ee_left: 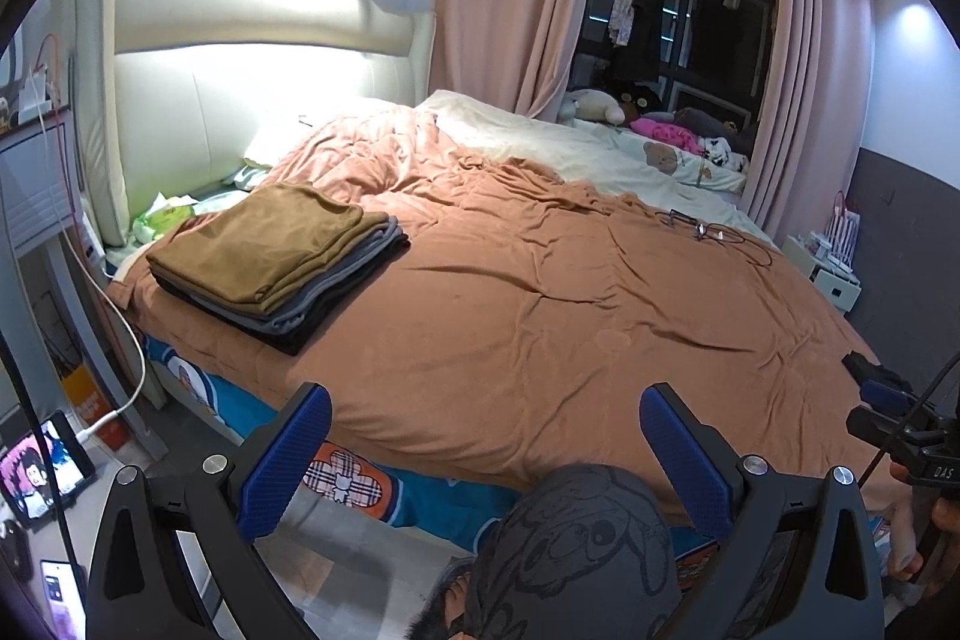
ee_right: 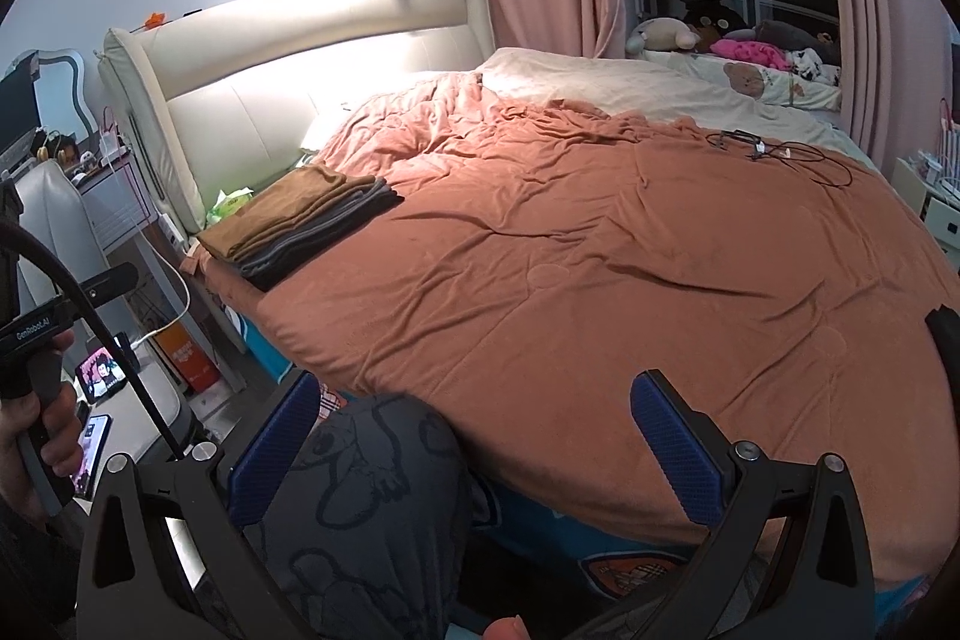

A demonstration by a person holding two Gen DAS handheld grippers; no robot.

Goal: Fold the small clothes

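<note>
An orange-brown blanket (ee_left: pixel 540 280) covers the bed. At ten o'clock on it lies a stack of folded clothes (ee_left: pixel 276 256). Both the left tool (ee_left: pixel 486 460) and right tool (ee_right: pixel 474 448) hang released, above a grey cartoon-print garment (ee_right: pixel 372 508) at six o'clock.

A stack of folded clothes (ee_left: pixel 276 256) lies on the blanket (ee_left: pixel 540 316) at the bed's left edge, just before the headboard (ee_left: pixel 240 100). Cables (ee_left: pixel 714 232) lie on the blanket's far right. Stuffed toys (ee_left: pixel 606 106) sit behind the bed by the window. A phone (ee_left: pixel 42 466) stands on the floor, left of the bed
</note>
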